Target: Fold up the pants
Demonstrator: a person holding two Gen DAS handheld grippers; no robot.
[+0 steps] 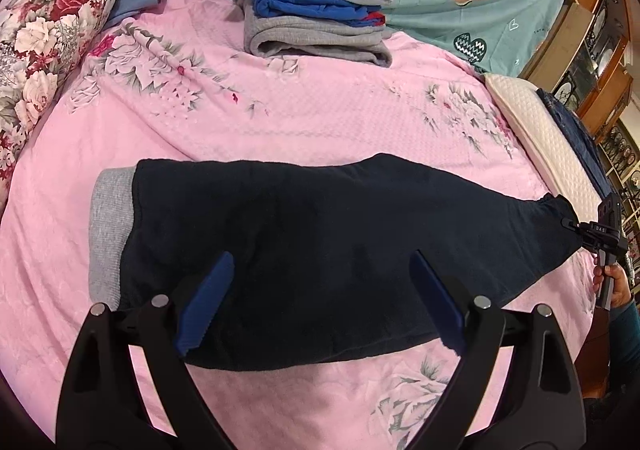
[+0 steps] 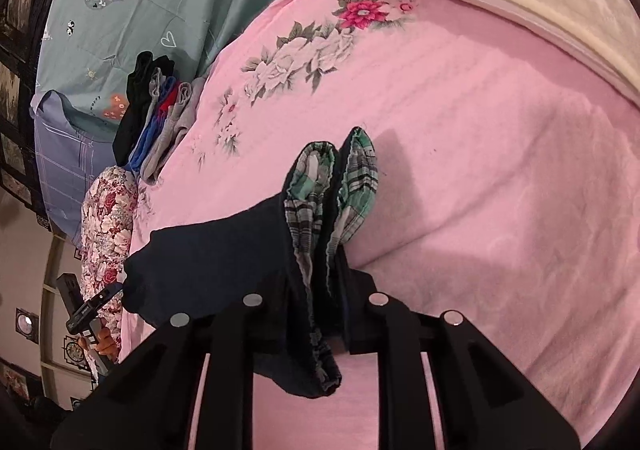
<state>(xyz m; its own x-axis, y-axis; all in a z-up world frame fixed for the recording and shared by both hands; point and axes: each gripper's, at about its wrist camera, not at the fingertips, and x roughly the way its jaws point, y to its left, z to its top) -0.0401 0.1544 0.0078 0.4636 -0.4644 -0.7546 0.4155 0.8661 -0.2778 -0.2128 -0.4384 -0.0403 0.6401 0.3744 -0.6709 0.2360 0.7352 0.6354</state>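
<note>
Pants (image 1: 304,250) lie crosswise — cuffs left, waistband in right tongs (image 2: 320,274).

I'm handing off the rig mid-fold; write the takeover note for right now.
Left tongs: open, empty, poised over the near edge of the navy pants.
Right tongs: shut on the pants' end with the plaid lining, pulling it out to the right.
Pants lie lengthwise on the pink bedspread, grey cuff at left.
Done: legs apparently laid together; earlier items in the folded stack at the far edge.
Left: fold the pants across and stack them.
</note>
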